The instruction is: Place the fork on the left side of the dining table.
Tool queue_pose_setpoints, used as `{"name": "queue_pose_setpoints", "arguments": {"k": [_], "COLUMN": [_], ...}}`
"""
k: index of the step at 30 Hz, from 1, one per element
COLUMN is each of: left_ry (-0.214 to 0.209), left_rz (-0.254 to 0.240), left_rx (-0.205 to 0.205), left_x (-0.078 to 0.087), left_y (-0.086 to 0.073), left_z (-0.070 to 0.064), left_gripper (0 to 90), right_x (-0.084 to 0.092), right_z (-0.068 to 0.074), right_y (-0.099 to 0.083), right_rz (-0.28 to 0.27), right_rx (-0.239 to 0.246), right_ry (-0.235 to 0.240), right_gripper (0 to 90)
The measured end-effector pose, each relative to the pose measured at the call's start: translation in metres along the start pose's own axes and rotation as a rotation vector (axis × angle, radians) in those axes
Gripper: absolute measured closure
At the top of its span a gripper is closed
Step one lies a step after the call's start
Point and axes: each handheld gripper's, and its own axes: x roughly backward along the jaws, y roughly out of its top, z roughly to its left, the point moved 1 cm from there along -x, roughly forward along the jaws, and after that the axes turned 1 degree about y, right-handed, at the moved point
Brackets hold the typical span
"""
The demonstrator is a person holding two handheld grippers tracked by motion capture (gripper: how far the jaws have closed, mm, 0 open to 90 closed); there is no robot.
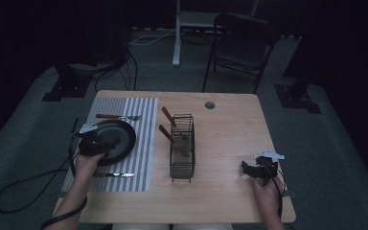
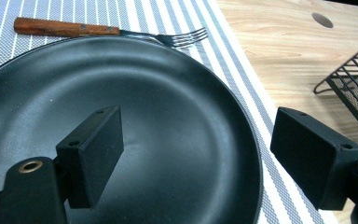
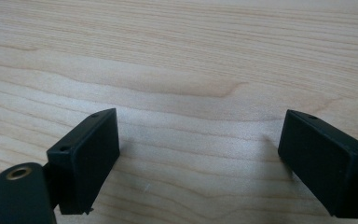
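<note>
The light wooden bench carries everything we describe, taken from largest to smallest. A grey-and-white striped woven placemat covers its left part and frames a place setting. On the mat lies the round matte-black plate, the thing in hand, set centrally, we judge, so that cutlery can flank it. The left gripper hovers over the plate's near right portion with its jaws spread wide and nothing between them; one jaw stands over the plate's bowl, the other outside the rim, over the mat. We read this as a stance for straddling the rim. A black wire cutlery basket stands upright near the middle of the bench, just beside the mat's right edge, with two wooden-handled utensils leaning out of it toward the left. The right gripper rests well apart at the near right, jaws likewise spread and empty above bare wood, apparently parked. A wooden-handled steel fork lies on the mat just beyond the plate's far rim, tines toward the basket. A table knife lies on the near side. Fork and knife sit close to the rim, so any sliding of the plate risks nudging them. The basket stands between the two grippers.
</note>
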Motion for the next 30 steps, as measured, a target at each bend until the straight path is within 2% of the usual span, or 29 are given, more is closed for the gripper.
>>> {"name": "queue_pose_setpoints", "arguments": {"k": [6,14,17,25,28,30], "left_ry": [-0.016,-0.027,-0.034,-0.021,-0.001,0.001], "left_rz": [0.001,-0.015,-0.035,-0.069,-0.091,-0.097], "left_rx": [0.022,0.007,0.009,-0.009,-0.056,-0.050], "left_x": [0.002,0.011,0.018,0.035,0.041,0.043], "left_y": [-0.012,-0.026,-0.031,-0.043,-0.048,-0.051], "left_z": [-0.001,-0.005,-0.006,-0.006,-0.006,-0.004], "left_gripper": [17.4,17.4,17.4,17.4,17.4,17.4], "right_x": [0.000,0.000,0.000,0.000,0.000,0.000], "right_z": [0.000,0.000,0.000,0.000,0.000,0.000], "right_y": [0.000,0.000,0.000,0.000,0.000,0.000], "right_rz": [0.000,0.000,0.000,0.000,0.000,0.000], "right_rx": [0.000,0.001,0.001,-0.002,-0.002,-0.002], "right_ry": [0.000,0.000,0.000,0.001,0.001,0.001], "right_gripper": [12.1,12.1,12.1,12.1,12.1,12.1]}}
